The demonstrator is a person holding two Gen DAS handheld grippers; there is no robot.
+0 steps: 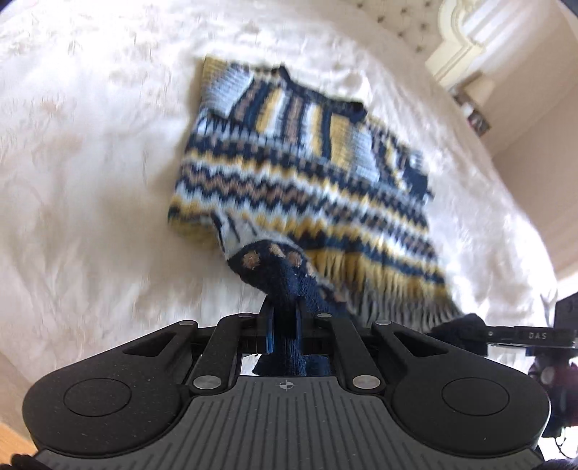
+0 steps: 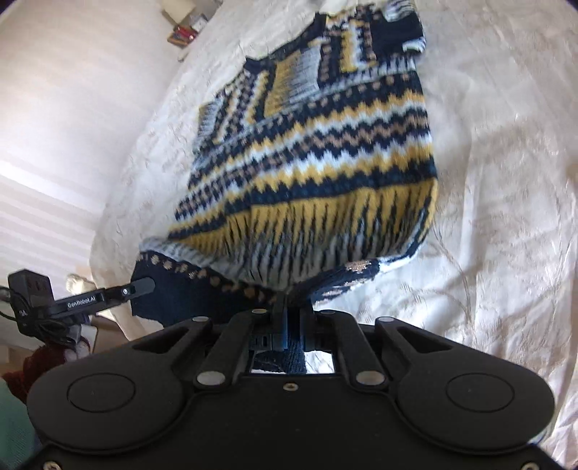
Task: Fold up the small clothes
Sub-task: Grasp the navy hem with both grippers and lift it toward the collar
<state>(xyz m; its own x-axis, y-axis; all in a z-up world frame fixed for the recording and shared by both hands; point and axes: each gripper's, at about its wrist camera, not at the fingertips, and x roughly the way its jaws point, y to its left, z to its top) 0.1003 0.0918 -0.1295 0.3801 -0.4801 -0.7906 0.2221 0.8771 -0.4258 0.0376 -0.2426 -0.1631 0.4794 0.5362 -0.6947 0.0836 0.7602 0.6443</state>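
Note:
A small knitted sweater [image 1: 300, 180] with navy, yellow, white and tan zigzag bands lies on a white bed [image 1: 90, 180]. My left gripper [image 1: 283, 311] is shut on the sweater's navy hem at one bottom corner. My right gripper [image 2: 294, 307] is shut on the hem at the other corner; the sweater [image 2: 318, 144] stretches away from it. Both lift the bottom edge off the bed. The right gripper shows in the left wrist view [image 1: 466, 327], the left gripper in the right wrist view [image 2: 141, 285]. The sleeves lie folded over the sweater's upper part.
The white embossed bedspread [image 2: 487, 180] spreads around the sweater. A cream tufted headboard [image 1: 458, 43] and a wall lie beyond the bed. Small items sit on a surface by the wall [image 2: 184, 30]. The bed's edge drops away at the left [image 2: 108, 224].

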